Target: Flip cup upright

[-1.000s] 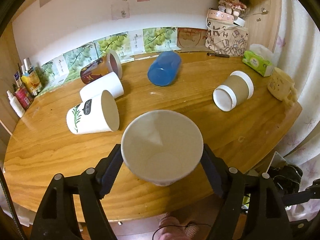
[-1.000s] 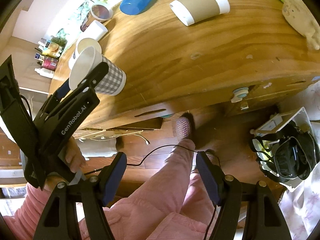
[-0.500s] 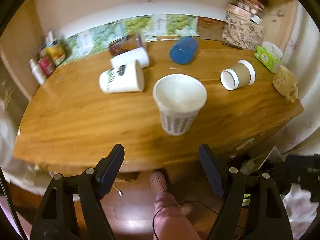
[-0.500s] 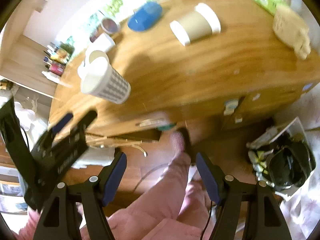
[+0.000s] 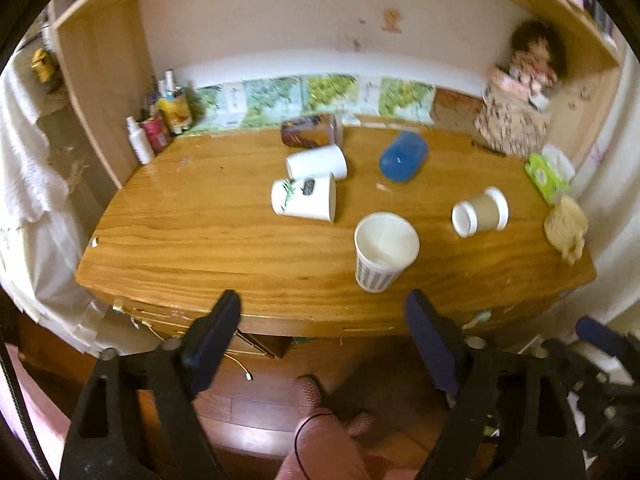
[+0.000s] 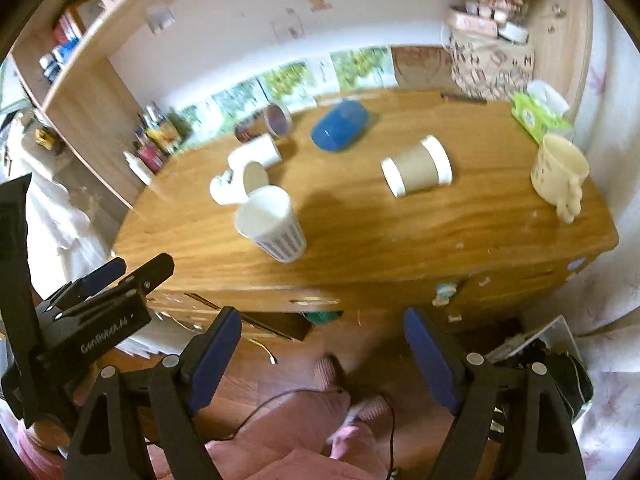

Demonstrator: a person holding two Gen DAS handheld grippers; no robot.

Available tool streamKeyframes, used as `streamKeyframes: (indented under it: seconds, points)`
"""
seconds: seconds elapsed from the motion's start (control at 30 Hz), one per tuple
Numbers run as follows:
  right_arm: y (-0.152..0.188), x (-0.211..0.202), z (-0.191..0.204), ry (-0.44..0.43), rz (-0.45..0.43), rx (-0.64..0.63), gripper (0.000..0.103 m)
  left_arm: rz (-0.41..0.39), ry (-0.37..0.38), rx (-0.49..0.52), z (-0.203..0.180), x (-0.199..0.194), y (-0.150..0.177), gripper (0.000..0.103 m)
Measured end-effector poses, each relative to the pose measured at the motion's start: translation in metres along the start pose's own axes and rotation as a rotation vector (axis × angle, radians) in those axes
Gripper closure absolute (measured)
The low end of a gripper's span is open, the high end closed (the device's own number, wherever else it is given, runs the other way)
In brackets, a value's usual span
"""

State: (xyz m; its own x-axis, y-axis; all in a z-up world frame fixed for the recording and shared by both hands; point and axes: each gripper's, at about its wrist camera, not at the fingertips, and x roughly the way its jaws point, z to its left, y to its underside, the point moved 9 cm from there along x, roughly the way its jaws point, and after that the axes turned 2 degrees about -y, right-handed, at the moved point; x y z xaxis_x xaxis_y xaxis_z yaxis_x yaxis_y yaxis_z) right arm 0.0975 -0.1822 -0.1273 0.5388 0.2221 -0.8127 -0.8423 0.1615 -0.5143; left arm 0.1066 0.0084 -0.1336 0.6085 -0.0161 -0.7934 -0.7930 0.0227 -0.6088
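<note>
A white paper cup with a grey check pattern [image 5: 382,250] stands upright near the front edge of the wooden table [image 5: 208,240]; it also shows in the right wrist view [image 6: 272,222]. My left gripper [image 5: 324,340] is open and empty, pulled back below the table's front edge, well apart from the cup. My right gripper [image 6: 322,352] is open and empty, also back off the table over the floor. The left gripper's body shows in the right wrist view [image 6: 92,316].
Several cups lie on their sides: a leaf-print white cup [image 5: 304,198], a plain white cup [image 5: 318,162], a brown-red cup [image 5: 310,130], a blue cup [image 5: 404,156], a kraft-sleeve cup [image 5: 480,212]. A cream mug [image 6: 560,170], tissue pack [image 6: 538,114] and bottles [image 5: 158,130] line the edges.
My left gripper let go of the check-pattern cup, which now stands upright, and drew back from the table. My right gripper lifted its view up toward the tabletop.
</note>
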Motion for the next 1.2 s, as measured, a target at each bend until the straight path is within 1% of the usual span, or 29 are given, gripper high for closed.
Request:
streamKeyframes:
  seconds: [0.07,0.1,0.17,0.2,0.27,0.33,0.37,0.4,0.5,0.53,0.57,0.67,0.83,1.07,1.2]
  points:
    - [-0.005,-0.009,0.006,0.018,-0.044,-0.008,0.017,-0.022,0.01,-0.036,0.004,-0.014,-0.003,0.013]
    - [-0.007,-0.015,0.01,0.026,-0.071,-0.016,0.013,-0.028,0.021,-0.05,0.005,-0.019,-0.004,0.012]
    - [-0.008,-0.023,0.014,0.037,-0.104,-0.03,0.01,-0.034,0.031,-0.078,0.007,-0.027,-0.005,0.008]
    - [-0.009,-0.027,0.015,0.047,-0.121,-0.04,0.01,-0.046,0.021,-0.087,0.008,-0.031,-0.005,0.007]
    - [-0.011,-0.036,0.019,0.05,-0.159,-0.059,0.01,-0.084,-0.034,-0.095,0.015,-0.037,-0.005,0.006]
    - [-0.013,-0.045,0.024,0.04,-0.202,-0.073,0.009,-0.096,-0.048,-0.108,0.019,-0.039,-0.004,0.006]
    - [-0.013,-0.049,0.026,0.041,-0.222,-0.08,0.007,-0.104,-0.051,-0.125,0.022,-0.041,-0.003,0.006]
    - [-0.013,-0.052,0.027,0.047,-0.238,-0.087,0.001,-0.112,-0.06,-0.142,0.026,-0.043,-0.003,0.006]
    - [-0.01,-0.061,0.037,0.047,-0.28,-0.13,0.001,-0.153,-0.103,-0.171,0.035,-0.052,-0.001,0.006]
    - [-0.009,-0.063,0.04,0.046,-0.291,-0.145,0.001,-0.163,-0.106,-0.174,0.035,-0.054,-0.001,0.003]
    - [-0.009,-0.067,0.043,0.047,-0.305,-0.162,0.001,-0.171,-0.107,-0.174,0.034,-0.056,0.0,0.0]
    - [-0.011,-0.073,0.044,0.059,-0.336,-0.179,0.001,-0.189,-0.116,-0.168,0.032,-0.06,0.001,0.0]
    - [-0.015,-0.082,0.039,0.059,-0.372,-0.165,0.001,-0.215,-0.124,-0.143,0.024,-0.063,0.0,0.0]
    - [-0.019,-0.084,0.03,0.053,-0.392,-0.143,0.001,-0.279,-0.125,-0.098,0.011,-0.075,-0.005,0.0]
    - [-0.022,-0.083,0.021,0.049,-0.399,-0.117,0.001,-0.295,-0.121,-0.069,0.002,-0.076,-0.007,0.0]
